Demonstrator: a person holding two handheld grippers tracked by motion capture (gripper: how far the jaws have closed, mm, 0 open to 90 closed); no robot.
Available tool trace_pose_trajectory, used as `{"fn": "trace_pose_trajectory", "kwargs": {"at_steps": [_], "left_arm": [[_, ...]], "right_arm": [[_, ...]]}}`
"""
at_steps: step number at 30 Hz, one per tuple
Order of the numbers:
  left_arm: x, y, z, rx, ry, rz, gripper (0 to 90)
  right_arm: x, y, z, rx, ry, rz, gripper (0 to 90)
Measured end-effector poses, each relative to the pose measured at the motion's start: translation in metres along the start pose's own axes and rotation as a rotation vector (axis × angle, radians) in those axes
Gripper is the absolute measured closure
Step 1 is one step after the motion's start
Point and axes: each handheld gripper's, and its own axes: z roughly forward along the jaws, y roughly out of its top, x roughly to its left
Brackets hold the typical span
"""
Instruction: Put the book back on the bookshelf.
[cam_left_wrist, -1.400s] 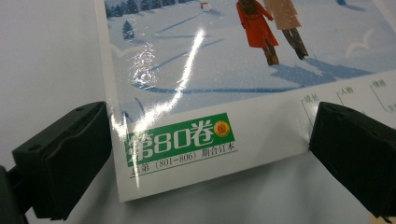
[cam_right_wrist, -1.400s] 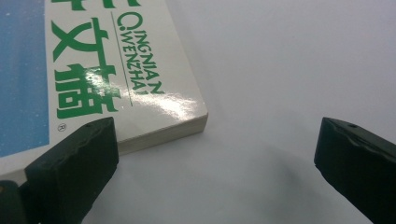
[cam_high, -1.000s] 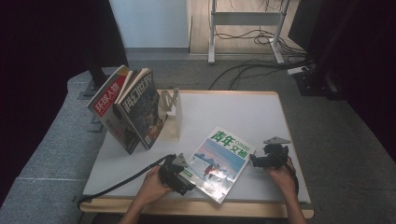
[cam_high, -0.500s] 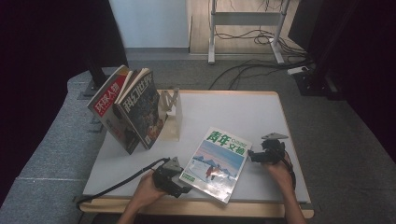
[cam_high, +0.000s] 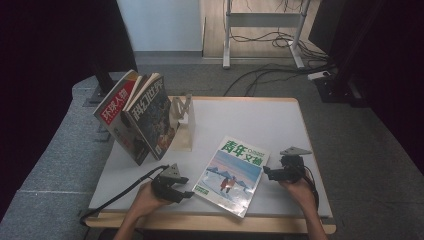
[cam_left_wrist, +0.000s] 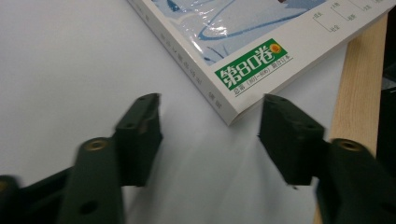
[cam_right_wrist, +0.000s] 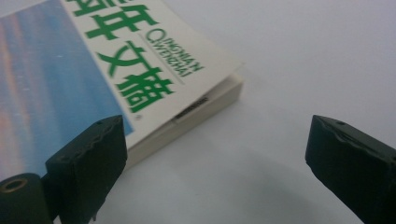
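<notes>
A blue-and-white magazine (cam_high: 231, 176) lies flat on the near part of the white table (cam_high: 280, 120), between the two grippers. The left gripper (cam_high: 186, 188) is just beside its near left corner; its jaws have just been closing but stand apart, touching nothing. The right gripper (cam_high: 265, 172) is at the magazine's far right corner with its jaws wide apart and gripping nothing.

Glossy paper magazine (cam_high: 232, 176) on a smooth matt white table (cam_high: 260, 120) with pale wooden edging.
</notes>
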Motion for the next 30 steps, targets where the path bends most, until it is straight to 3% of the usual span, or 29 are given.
{"fn": "trace_pose_trajectory", "kwargs": {"at_steps": [2, 5, 9, 15, 18, 30], "left_arm": [[0.001, -0.001, 0.001, -0.001, -0.010, 0.001, 46.3], [0.002, 0.000, 0.005, -0.009, -0.067, 0.006, 53.1], [0.001, 0.000, 0.008, -0.019, -0.111, -0.001, 62.0], [-0.003, 0.000, 0.008, -0.016, -0.086, 0.006, 62.4], [-0.005, 0.000, 0.007, -0.011, -0.089, 0.013, 63.4], [-0.027, 0.007, 0.013, 0.033, -0.177, 0.088, 63.5]], "right_arm": [[0.005, 0.000, 0.001, 0.003, 0.016, -0.005, 5.4], [0.014, -0.001, 0.007, 0.022, 0.038, -0.018, 5.7], [0.020, -0.001, 0.018, 0.036, 0.076, -0.022, 11.4], [0.018, 0.003, 0.025, 0.037, 0.138, 0.011, 17.2], [0.018, 0.005, 0.026, 0.040, 0.135, 0.007, 18.0], [0.018, 0.030, 0.048, 0.062, 0.132, -0.027, 19.7]]}}
